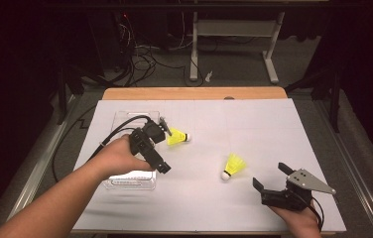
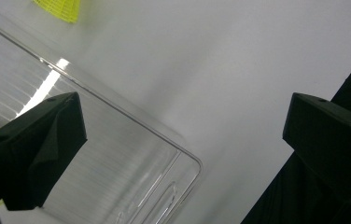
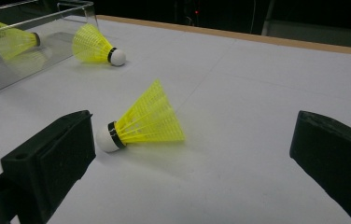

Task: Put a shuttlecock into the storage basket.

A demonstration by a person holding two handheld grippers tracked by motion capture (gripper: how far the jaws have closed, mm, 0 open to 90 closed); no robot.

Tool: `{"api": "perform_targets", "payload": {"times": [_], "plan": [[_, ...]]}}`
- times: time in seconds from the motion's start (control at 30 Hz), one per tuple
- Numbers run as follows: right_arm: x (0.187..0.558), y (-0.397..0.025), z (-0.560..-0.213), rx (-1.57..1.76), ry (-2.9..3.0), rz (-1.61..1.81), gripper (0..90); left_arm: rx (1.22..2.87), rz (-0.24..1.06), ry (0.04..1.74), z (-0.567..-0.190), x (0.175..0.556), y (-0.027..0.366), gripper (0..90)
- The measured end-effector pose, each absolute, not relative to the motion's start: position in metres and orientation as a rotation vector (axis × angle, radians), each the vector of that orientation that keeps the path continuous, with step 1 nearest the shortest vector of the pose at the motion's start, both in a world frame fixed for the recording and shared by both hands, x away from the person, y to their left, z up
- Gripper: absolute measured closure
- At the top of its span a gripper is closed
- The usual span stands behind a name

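Clear rectangular plastic tray lies under the left gripper, jaws wide, empty. Nearer yellow feathered shuttlecock with white cork lies sideways, unobstructed, ahead of the right gripper, jaws wide, empty.

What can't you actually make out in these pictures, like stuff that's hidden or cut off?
- Clear tray: in the high view the left gripper and the hand cover most of it, so its contents cannot be counted there.
- Yellow shape at the left edge of the left gripper view, behind that jaw: too little shows to name it.
- Far shuttlecock: cut off by the top edge in the left gripper view.
- Right gripper: its cable runs off the bottom edge in the high view.
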State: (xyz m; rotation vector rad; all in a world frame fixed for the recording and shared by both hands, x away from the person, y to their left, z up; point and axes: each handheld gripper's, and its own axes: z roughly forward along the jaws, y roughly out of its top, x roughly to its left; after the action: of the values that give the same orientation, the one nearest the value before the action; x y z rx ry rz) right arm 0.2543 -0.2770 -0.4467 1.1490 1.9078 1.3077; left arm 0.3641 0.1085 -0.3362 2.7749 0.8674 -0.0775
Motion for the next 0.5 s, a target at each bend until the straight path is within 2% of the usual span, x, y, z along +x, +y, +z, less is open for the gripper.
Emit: {"api": "perform_targets", "payload": {"times": [0.5], "plan": [[0.267, -0.265, -0.444, 1.131, 1.997, 1.283, 1.7, 2.78, -0.079, 0.862, -0.334, 0.367, 0.102, 0.8]]}}
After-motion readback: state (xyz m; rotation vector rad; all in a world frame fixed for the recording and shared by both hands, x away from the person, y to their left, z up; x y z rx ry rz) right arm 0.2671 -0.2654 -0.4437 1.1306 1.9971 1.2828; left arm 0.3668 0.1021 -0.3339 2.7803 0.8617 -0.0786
